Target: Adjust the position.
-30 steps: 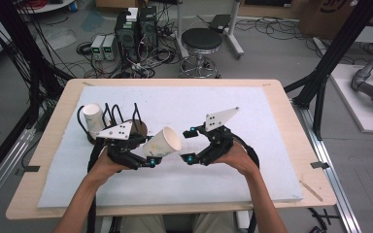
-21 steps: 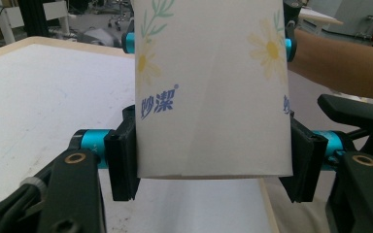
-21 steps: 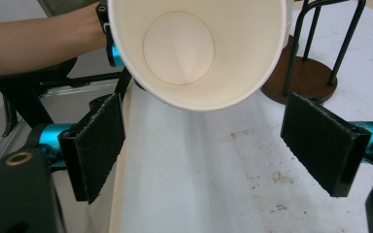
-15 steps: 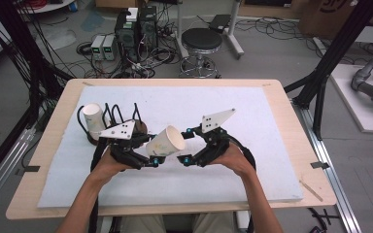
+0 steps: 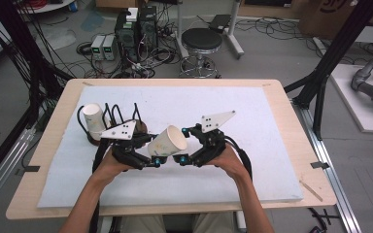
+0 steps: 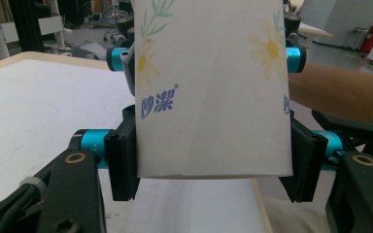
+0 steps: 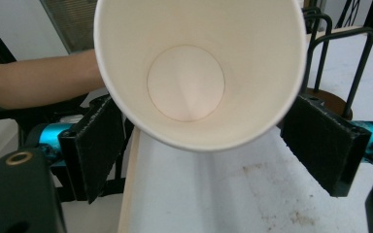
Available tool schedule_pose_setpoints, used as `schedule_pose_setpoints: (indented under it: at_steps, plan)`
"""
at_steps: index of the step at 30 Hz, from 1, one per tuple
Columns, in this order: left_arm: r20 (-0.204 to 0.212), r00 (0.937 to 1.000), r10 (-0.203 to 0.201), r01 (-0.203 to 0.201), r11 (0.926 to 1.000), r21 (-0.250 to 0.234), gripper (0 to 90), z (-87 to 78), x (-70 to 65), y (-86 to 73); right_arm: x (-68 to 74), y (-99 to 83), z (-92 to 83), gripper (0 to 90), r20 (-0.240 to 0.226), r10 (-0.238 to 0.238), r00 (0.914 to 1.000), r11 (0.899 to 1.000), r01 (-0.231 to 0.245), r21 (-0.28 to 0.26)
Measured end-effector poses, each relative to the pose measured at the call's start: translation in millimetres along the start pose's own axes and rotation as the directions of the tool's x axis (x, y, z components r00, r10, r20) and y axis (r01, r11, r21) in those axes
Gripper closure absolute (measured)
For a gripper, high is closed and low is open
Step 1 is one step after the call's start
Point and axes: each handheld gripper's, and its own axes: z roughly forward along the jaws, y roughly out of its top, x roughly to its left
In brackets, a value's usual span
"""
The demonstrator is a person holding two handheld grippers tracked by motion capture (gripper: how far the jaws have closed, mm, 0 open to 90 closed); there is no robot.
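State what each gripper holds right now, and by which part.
The left gripper clamps the white flower-printed paper cup across its base end. The right gripper holds nothing: its open jaws flank the cup's rim without touching.

Left gripper [image 5: 156, 154] clamped shut; right gripper [image 5: 183, 144] facing it, jaws seemingly spread.

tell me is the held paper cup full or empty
Empty: the right gripper view looks straight into the paper cup and shows its bare white bottom.

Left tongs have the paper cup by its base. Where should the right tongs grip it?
Grip the paper cup just behind its rim, coming in from the open mouth. It lies tilted, mouth toward the right tongs, whose open pads already flank the round wall.
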Motion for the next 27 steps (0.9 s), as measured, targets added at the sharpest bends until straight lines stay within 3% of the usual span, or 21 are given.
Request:
schedule_pose_setpoints:
  at_steps: [27]
  plan:
    - [0.030,0.9995,0.009,-0.009,1.0000,0.003,36.1,10.4,-0.4,0.0,-2.4,1.3,9.9,16.6,-0.044,0.003,0.9990,0.996,-0.007,-0.086]
